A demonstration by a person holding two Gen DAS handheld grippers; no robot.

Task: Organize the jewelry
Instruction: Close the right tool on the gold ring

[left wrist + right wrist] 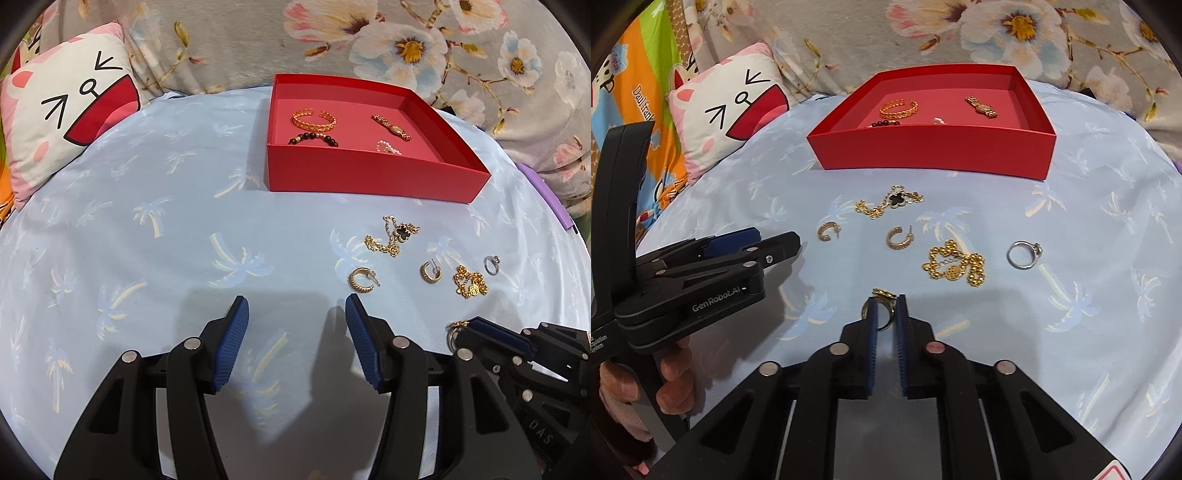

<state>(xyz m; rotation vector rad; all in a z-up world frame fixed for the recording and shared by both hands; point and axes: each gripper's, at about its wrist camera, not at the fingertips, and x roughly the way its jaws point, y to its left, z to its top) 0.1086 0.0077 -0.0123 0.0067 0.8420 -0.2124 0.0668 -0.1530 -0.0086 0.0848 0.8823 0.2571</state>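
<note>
My right gripper (886, 301) is shut on a gold ring (883, 294), with the ring's band pinched between the blue pads just above the blue palm-print cloth. That ring (456, 329) also shows at the right gripper's tip in the left wrist view. My left gripper (296, 301) hangs open over bare cloth with nothing between its fingers. Loose on the cloth lie a black-clover chain (890, 201), two gold hoop earrings (827, 231) (899, 238), a gold bead chain (955, 264) and a silver ring (1023, 254). Behind them stands the red box (923, 147), holding a gold cuff (314, 118), a dark bead bracelet (312, 138), a gold watch (391, 127) and a pearl piece (386, 147).
A cat-face pillow (62, 122) leans at the back left, and a floral blanket (406, 44) rises behind the box. A purple object (546, 195) lies at the cloth's right edge. A person's hand (676, 373) grips the left gripper's handle.
</note>
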